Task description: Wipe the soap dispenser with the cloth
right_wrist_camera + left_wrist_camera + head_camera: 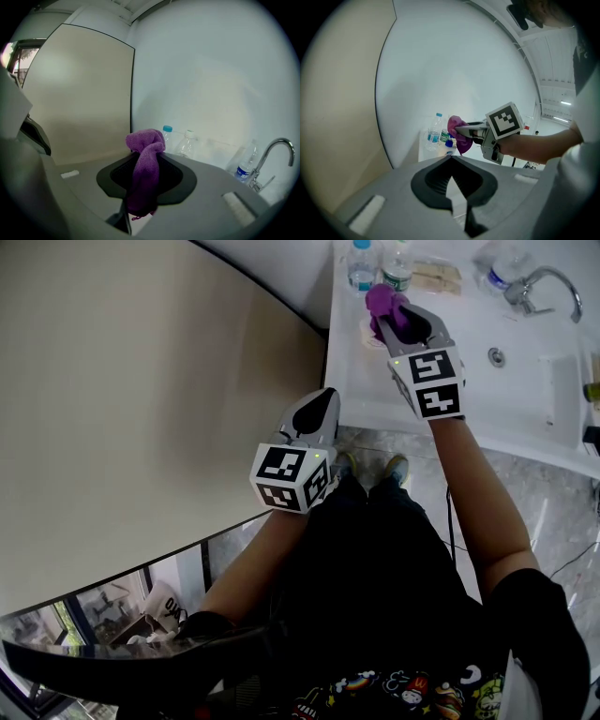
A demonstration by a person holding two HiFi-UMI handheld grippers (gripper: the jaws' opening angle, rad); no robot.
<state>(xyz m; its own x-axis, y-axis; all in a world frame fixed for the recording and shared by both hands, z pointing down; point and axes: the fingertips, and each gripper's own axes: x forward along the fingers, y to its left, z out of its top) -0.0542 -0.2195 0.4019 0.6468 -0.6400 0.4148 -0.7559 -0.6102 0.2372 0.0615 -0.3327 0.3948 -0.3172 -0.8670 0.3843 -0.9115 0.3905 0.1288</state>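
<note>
Nearest the person, the left gripper (324,397) is hanging short of the near edge of the white sink tabletop (506,418), its jaws drawn together with nothing between them. Beyond it, the right gripper (403,322) is reaching over the back left corner of that tabletop, its jaws partly closed and pinching a bunched purple terry cloth (143,164). One fold is bulging past the tips and a tail is hanging below.

Under the cloth, at the same corner, a small bottle with a blue top and a pale label (449,142) is standing. It is probably the soap dispenser, though most of it is hidden. Just behind it along the tabletop's back edge are a clear plastic water bottle with a blue cap (361,263) and a second clear bottle with a green label (398,270).

- **Tipping:** the dispenser looks light and nothing is bracing it, so a sideways rub is likely to tip it or push it into the bottles.
- **Losing the cloth:** the pinch is catching only part of the cloth, so dragging may pull it free.
</note>
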